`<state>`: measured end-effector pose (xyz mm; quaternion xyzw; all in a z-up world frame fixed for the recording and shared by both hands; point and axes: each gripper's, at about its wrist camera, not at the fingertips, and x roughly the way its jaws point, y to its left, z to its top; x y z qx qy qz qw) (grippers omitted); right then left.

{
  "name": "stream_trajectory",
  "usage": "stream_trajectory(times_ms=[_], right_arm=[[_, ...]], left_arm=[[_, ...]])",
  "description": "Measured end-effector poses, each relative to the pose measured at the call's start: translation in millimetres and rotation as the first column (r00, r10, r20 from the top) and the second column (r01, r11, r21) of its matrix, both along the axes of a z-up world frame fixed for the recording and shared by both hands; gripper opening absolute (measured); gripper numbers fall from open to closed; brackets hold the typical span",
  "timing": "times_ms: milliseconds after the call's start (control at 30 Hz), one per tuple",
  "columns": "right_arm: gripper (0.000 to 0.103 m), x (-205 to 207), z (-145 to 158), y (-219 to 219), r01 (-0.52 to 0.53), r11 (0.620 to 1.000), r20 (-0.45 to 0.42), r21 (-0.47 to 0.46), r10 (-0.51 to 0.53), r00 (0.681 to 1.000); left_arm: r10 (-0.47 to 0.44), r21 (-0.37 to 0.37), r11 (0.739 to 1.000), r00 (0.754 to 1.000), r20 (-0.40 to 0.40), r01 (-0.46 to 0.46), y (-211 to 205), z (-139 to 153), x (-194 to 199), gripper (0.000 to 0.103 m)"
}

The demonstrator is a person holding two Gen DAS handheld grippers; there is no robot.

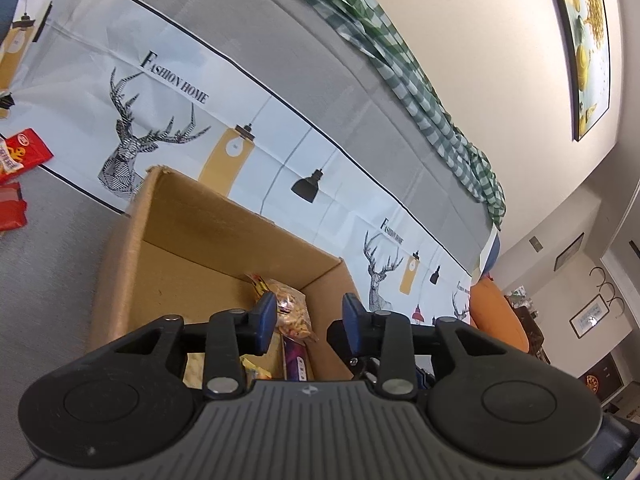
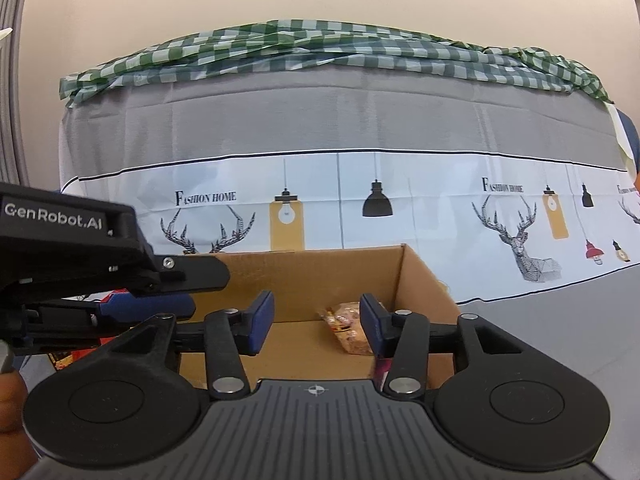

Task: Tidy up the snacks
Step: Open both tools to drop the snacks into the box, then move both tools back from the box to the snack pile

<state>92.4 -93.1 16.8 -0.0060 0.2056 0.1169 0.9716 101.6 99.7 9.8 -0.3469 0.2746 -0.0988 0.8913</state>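
Crinkly clear film bags are lying in the box [image 1: 224,240], both grippers hanging over it.

The snack bag [image 1: 294,312] is sitting on the box floor near the far wall, and it is probably light, soft and slippery, with brittle pieces inside; pinching a sealed end or a flat edge, gently, is likely the safest hold. Red packs [image 1: 18,160] are waiting on the grey cloth [image 1: 52,280] well left of the box. The left gripper [image 1: 308,316] is tilting down into the box, jaws partly apart and gripping nothing. The right gripper [image 2: 318,320] is pointing down likewise beside it, jaws parted somewhat wider, also bare, the bag lying beyond its pads.
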Motion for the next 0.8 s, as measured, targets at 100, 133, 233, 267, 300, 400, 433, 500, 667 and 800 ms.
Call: stream_trajectory(times_ms=[100,133,233,267,300,400,433,500,667,800], right_arm=[[0.052,-1.1,-0.7,10.5,-0.007,1.000,-0.003,0.001,0.007,1.000],[0.052,-1.4,-1.0,14.1,-0.010,1.000,-0.005,0.002,0.010,1.000],[0.052,-3.1,-1.2,24.4,-0.015,1.000,-0.007,0.008,0.015,1.000],[0.052,-3.9,-1.0,27.9,-0.018,1.000,-0.008,0.010,0.018,1.000],[0.052,-5.0,-0.8,31.8,-0.021,1.000,-0.007,0.013,0.021,1.000],[0.051,-9.3,0.1,44.2,-0.029,0.999,-0.001,0.025,0.029,1.000],[0.051,-11.3,1.0,48.5,-0.031,0.999,0.002,0.032,0.031,1.000],[0.049,-16.4,3.7,57.6,-0.041,0.998,0.017,0.046,0.040,0.999],[0.030,-32.0,11.3,85.2,-0.084,0.993,0.064,0.079,0.079,0.995],[0.030,-43.4,16.8,107.3,-0.125,0.987,0.087,0.096,0.117,0.989]], left_arm=[[0.013,0.006,1.000,1.000,0.003,-0.013,10.6,1.6,-4.1,0.039],[0.019,0.009,1.000,1.000,0.004,-0.019,14.7,2.2,-5.9,0.039],[0.042,0.023,0.999,0.999,0.011,-0.042,29.5,4.7,-12.1,0.029],[0.053,0.025,0.998,0.999,0.011,-0.053,35.4,5.4,-14.4,0.023],[0.063,0.025,0.998,0.998,0.010,-0.063,41.5,5.9,-16.4,0.012],[0.094,0.031,0.995,0.995,0.011,-0.095,59.5,8.7,-22.4,0.003],[0.109,0.036,0.993,0.994,0.010,-0.109,65.7,9.9,-24.8,0.003],[0.136,0.038,0.990,0.991,0.004,-0.136,80.1,11.3,-29.0,0.003],[0.257,0.019,0.966,0.965,-0.059,-0.257,124.0,5.5,-40.9,0.003],[0.345,0.040,0.939,0.929,-0.131,-0.343,155.4,-5.8,-48.7,0.003]])
